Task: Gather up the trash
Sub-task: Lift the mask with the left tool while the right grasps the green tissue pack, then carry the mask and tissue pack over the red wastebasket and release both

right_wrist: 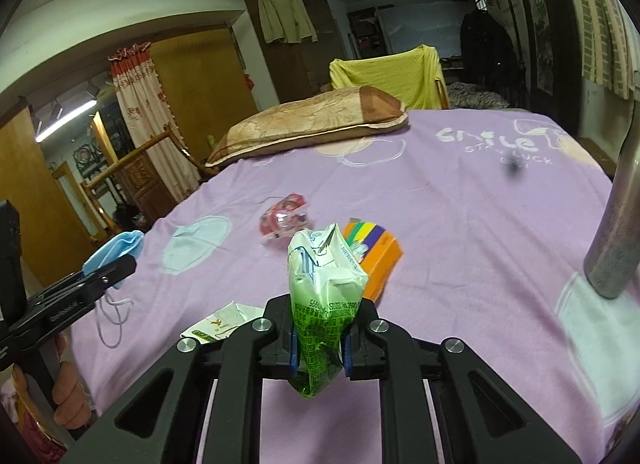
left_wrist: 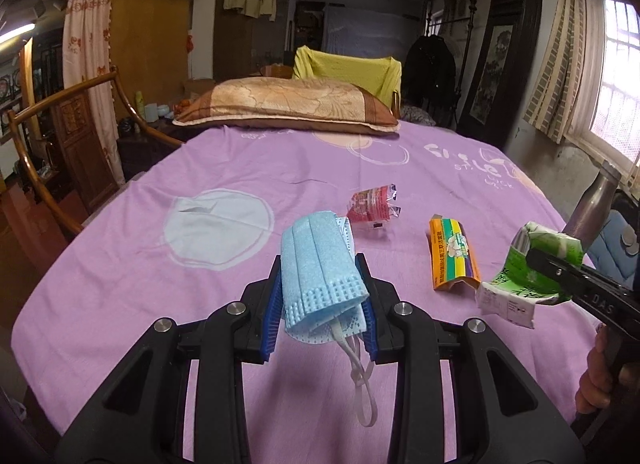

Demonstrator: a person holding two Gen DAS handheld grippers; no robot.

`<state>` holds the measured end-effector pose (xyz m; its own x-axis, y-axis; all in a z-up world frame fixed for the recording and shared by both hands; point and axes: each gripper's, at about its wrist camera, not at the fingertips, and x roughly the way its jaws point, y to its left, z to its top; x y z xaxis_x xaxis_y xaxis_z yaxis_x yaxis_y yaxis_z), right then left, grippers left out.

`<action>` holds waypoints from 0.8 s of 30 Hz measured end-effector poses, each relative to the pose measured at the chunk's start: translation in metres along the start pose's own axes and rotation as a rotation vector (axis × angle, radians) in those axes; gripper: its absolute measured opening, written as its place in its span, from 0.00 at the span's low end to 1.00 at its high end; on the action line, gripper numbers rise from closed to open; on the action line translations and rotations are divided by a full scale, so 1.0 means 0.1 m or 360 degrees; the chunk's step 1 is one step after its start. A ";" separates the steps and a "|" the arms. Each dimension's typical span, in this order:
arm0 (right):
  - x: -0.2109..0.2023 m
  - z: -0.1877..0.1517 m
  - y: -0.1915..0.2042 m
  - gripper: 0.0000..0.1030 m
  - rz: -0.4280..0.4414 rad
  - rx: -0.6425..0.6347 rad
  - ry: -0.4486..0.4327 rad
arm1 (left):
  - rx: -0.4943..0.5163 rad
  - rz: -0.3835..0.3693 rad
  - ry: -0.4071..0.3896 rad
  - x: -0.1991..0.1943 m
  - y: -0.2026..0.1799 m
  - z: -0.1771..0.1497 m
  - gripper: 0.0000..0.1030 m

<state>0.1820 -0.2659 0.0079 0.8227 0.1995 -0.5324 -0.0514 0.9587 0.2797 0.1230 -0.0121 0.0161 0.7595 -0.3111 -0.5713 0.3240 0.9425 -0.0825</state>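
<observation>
My left gripper (left_wrist: 320, 296) is shut on a folded blue face mask (left_wrist: 320, 264), held above the purple bedsheet (left_wrist: 160, 304); its white ear loops hang down. It also shows at the left of the right wrist view (right_wrist: 116, 252). My right gripper (right_wrist: 320, 340) is shut on a crumpled green and white drink carton (right_wrist: 324, 284), seen too in the left wrist view (left_wrist: 540, 252). A red and clear wrapper (left_wrist: 370, 205) and an orange box (left_wrist: 452, 256) lie on the sheet beyond both grippers. A flattened white and green carton (left_wrist: 508, 300) lies under the right gripper.
A brown pillow (left_wrist: 288, 103) lies at the far end of the bed. A steel bottle (right_wrist: 620, 223) stands at the right. A wooden chair (left_wrist: 72, 123) is left of the bed, a window with curtains (left_wrist: 600, 63) to the right.
</observation>
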 end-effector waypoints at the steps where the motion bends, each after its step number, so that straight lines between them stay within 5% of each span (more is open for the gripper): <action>1: -0.03 -0.02 0.04 0.15 0.0012 -0.0002 -0.0009 | -0.0002 0.0010 -0.0010 -0.07 0.02 -0.01 0.33; 14: -0.53 -0.08 0.51 0.15 0.0128 -0.0096 -0.0109 | -0.0086 0.0104 -0.0126 -0.77 0.34 -0.20 0.33; 24: -0.78 -0.24 0.99 0.15 0.0245 -0.0205 -0.0127 | -0.0228 0.0291 -0.0154 -1.41 0.93 -0.70 0.33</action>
<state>0.0993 -0.1811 0.0578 0.8413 0.3341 -0.4249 -0.2479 0.9371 0.2458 0.0065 0.1279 0.0315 0.8508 -0.1378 -0.5070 0.0983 0.9897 -0.1041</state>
